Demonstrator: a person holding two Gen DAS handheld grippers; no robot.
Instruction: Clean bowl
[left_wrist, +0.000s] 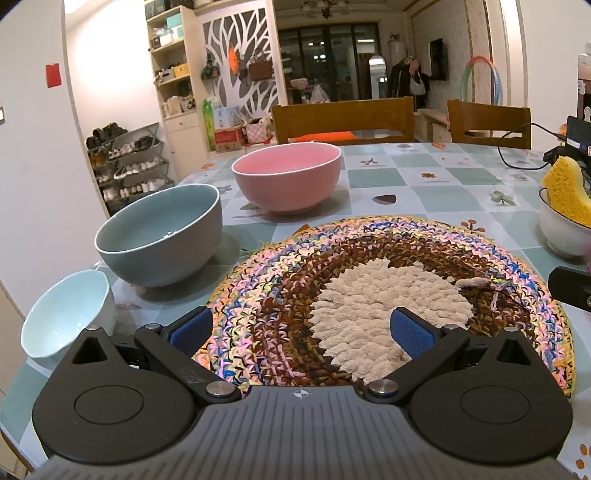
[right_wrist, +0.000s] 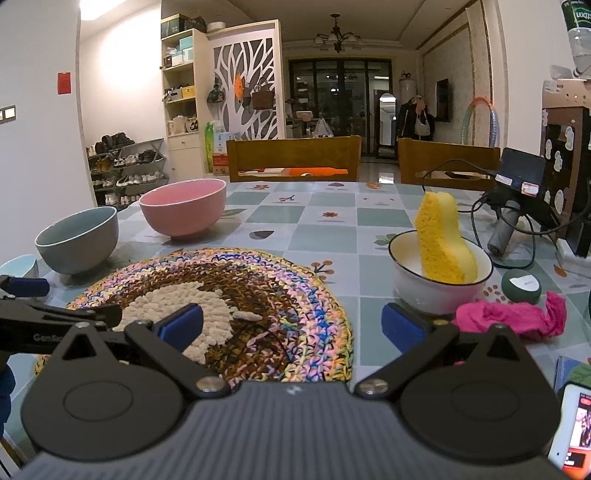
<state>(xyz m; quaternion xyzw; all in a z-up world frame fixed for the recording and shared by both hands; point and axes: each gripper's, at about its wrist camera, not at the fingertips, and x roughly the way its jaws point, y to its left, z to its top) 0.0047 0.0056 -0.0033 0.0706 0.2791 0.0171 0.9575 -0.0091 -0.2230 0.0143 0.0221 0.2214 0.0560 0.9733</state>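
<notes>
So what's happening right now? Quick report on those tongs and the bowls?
Left tongs and right tongs open, empty, over mat. Sponge in white bowl, untouched. Nothing in the way.

Each gripper is built alike. On the left gripper (left_wrist: 301, 330), a grey ribbed housing with a small compass-like emblem at its front edge is flanked by two black rounded plates, each stamped with a raised disc. Black link arms are pinned to the housing with silver round-headed screws. Blue textured fingertips (left_wrist: 412, 334) are fitted. On the right gripper (right_wrist: 291, 325), the same parts are seen.
</notes>
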